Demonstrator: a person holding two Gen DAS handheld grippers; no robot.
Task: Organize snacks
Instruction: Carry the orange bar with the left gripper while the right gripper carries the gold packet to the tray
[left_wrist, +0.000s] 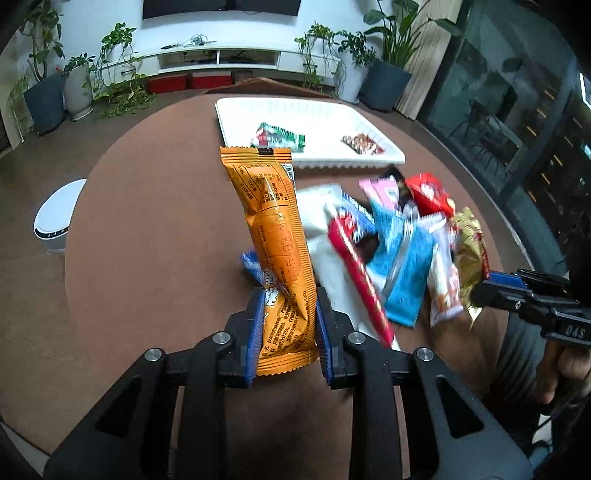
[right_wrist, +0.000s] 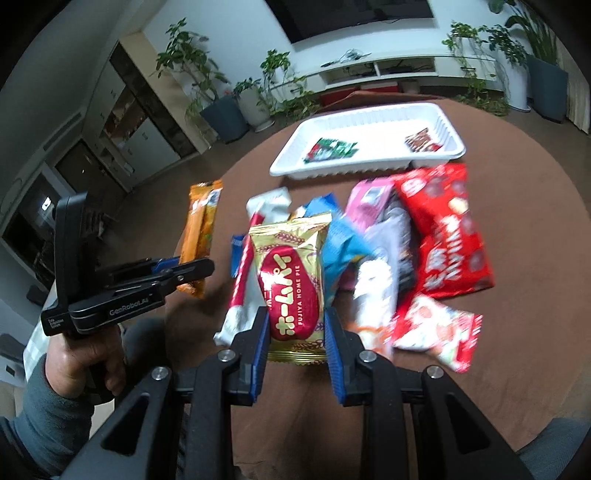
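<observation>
Left tool (left_wrist: 288, 328) grips orange packet (left_wrist: 273, 236).

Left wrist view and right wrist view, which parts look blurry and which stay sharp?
Left wrist view: the orange packet in the left hand-held gripper is sharp, while the loose snack pile smears with motion blur. Right wrist view: the gold pie packet in the right hand-held gripper is crisp; the red bag is blurred.

White TV console (left_wrist: 218, 59) (potted plants (left_wrist: 44, 96) either side), brown round table (left_wrist: 155, 229)
</observation>
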